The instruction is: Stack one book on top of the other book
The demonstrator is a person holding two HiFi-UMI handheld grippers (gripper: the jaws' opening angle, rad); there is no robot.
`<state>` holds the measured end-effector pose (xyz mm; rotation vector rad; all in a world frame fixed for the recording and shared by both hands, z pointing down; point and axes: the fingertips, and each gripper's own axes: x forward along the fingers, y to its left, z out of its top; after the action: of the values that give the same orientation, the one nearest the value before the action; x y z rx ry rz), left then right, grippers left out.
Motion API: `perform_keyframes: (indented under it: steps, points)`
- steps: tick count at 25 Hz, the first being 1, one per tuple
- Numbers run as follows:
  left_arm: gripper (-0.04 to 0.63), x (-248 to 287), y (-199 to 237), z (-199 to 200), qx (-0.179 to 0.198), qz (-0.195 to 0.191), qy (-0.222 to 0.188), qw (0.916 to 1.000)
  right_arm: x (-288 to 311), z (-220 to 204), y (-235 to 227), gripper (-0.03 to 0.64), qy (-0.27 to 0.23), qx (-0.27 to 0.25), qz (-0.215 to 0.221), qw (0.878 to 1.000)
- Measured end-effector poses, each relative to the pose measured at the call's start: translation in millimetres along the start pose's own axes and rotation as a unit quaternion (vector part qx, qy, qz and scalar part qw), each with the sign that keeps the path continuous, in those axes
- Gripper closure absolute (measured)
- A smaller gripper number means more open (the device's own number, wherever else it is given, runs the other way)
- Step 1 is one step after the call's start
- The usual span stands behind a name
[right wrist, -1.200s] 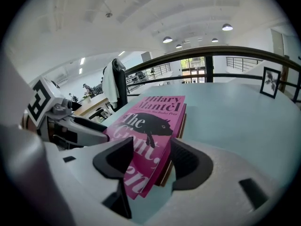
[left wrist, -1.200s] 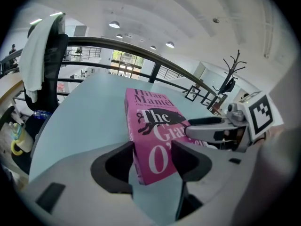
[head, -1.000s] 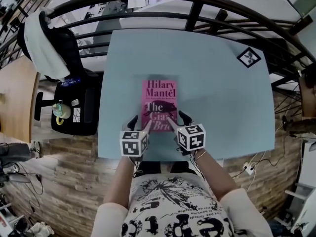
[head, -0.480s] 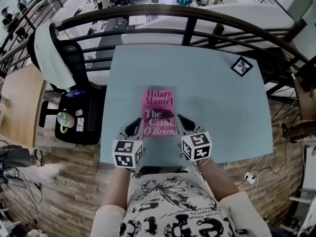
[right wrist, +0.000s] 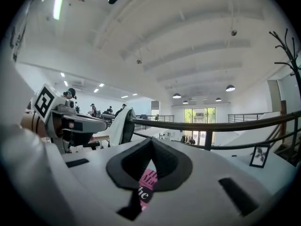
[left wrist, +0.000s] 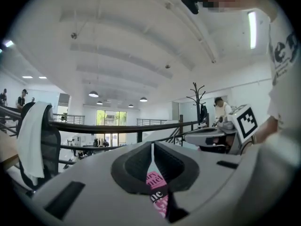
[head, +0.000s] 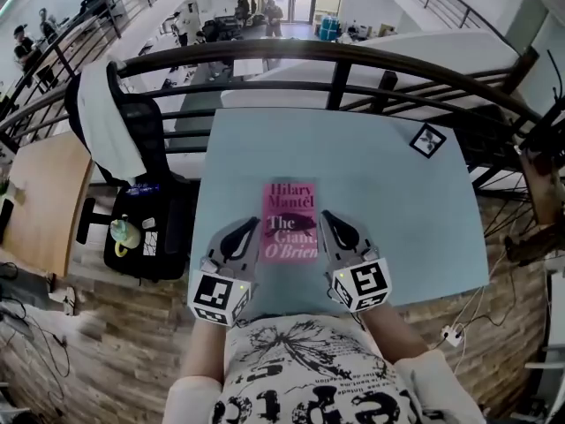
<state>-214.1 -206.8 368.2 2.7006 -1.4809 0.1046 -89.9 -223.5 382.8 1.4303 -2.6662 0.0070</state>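
A pink paperback (head: 290, 222) lies flat on the pale blue table (head: 397, 210), its title toward me. Only this one cover shows; anything beneath it is hidden. My left gripper (head: 251, 226) hovers above the book's near left corner, jaws together, holding nothing. My right gripper (head: 327, 216) hangs over the near right corner, also shut and empty. In the left gripper view the closed jaws (left wrist: 153, 147) point level, with a slice of the pink book (left wrist: 158, 192) below them. The right gripper view shows the same: shut jaws (right wrist: 151, 142) and a slice of the book (right wrist: 146, 185).
A square black-and-white marker card (head: 427, 140) lies at the table's far right corner. A black curved railing (head: 335, 56) runs behind the table. Left of the table stand an office chair draped with white cloth (head: 106, 122) and a wooden desk (head: 40, 201).
Both grippers have lifted up off the book's near end and closed their jaws. They now point level instead of down. The book stays flat on the table.
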Motion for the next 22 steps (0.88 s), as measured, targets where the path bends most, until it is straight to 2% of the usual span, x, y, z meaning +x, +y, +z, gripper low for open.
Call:
perform_keyframes:
  steps: [5,8,18,22]
  points:
    - [0.575,-15.1,2.1,36.3,0.024,-0.012,-0.052,0.9983,-3.9,40.4,11.1,0.624,-0.048,-0.022,-0.005,0.999]
    - [0.575,-22.9,5.9,42.9,0.024,-0.013,-0.071,0.9971,-3.6,45.4,21.2,0.624,-0.051,-0.035,-0.004,0.998]
    - [0.575,-20.7,10.6,52.3,0.023,-0.02,-0.079,0.9964,2.6,42.9,22.1,0.624,-0.046,-0.022,-0.009,0.999]
    - [0.575,-18.3,7.8,37.6,0.026,-0.033,-0.053,0.9977,2.7,38.6,20.6,0.624,-0.046,-0.014,-0.016,0.999]
